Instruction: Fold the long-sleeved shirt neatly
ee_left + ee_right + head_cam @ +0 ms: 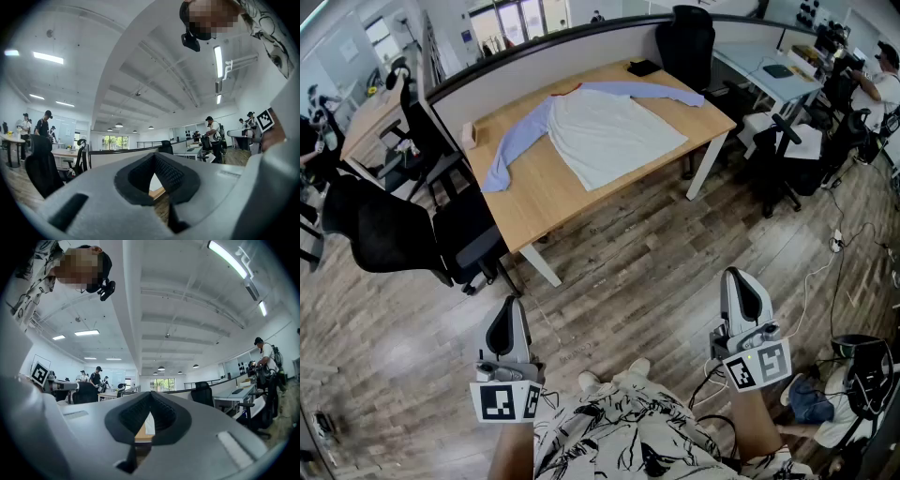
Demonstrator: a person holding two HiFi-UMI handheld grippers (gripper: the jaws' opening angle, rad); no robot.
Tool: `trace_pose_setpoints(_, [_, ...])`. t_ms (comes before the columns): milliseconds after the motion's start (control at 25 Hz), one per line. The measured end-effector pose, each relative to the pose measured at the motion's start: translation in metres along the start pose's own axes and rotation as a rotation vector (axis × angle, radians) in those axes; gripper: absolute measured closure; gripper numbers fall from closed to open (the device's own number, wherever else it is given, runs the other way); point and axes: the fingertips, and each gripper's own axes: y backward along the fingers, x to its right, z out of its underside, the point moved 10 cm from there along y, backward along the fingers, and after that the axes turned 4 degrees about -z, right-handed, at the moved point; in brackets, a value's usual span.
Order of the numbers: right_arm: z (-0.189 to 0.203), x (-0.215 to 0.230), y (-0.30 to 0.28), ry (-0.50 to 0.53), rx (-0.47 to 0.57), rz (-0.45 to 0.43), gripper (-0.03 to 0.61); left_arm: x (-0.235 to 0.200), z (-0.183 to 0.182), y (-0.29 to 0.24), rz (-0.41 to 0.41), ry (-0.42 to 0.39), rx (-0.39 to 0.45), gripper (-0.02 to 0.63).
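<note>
While the person stands back from the bench [534, 202], a stretch of wood-plank floor [628, 253] lies between their shoes [614, 375] and its near edge. Two black office chairs [384, 234] crowd the bench's left side, the nearer one pushed against its near-left corner. Another black chair [686, 42] stands at the far right corner, and a fourth [783, 155] sits off to the right beside a neighbouring desk. A low partition [544, 56] runs along the far edge. On the bench top, a small tan object [469, 134] rests at the left edge and a dark flat item [643, 67] lies near the far right corner, both apart from the garment. Cables [839, 244] trail over the floor at the right.

The long-sleeved shirt [614, 136] lies spread flat on the far half of the bench. Its white body has the collar toward the partition and the hem toward the near right, so its long axis runs diagonally across the top. One pale blue sleeve stretches along the far edge to the right. The other angles down toward the near-left edge.

The left gripper [510, 309] and the right gripper [737, 281] are held low by the person, well apart from the bench and aimed toward it. Each has its jaws closed together with nothing between them.
</note>
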Motion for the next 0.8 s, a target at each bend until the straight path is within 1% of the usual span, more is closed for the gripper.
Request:
trace_pose_setpoints(200, [-0.0007,0.0018,-0.0050,0.003,0.003,0.004,0.584,-0.0011,0.0018,-0.0055,0.002,0.004,-0.011,0.614])
trace_pose_setpoints(400, [0.0003,0.0030,-0.0034,-0.036,0.046,-0.018,0.584,-0.0013,0.0034,-0.0070,0.002,0.014,-0.013,0.614])
trace_pose_setpoints(600, [0.0028,0.0040,-0.0055,-0.030,0.031,-0.015,0.580,-0.0024,0.0037,-0.0084,-0.019,-0.012,-0.019,0.614])
trace_pose_setpoints(720, [0.0032,0.0040,-0.0068,-0.029,0.034,-0.013,0.568,-0.0035,0.0040,-0.0072,-0.016,-0.014,-0.010,0.603])
trace_pose_setpoints(800, [0.0028,0.0043,-0.0080,-0.030,0.034,-0.013,0.539,-0.0038,0.0043,-0.0078,-0.017,-0.011,-0.015,0.577])
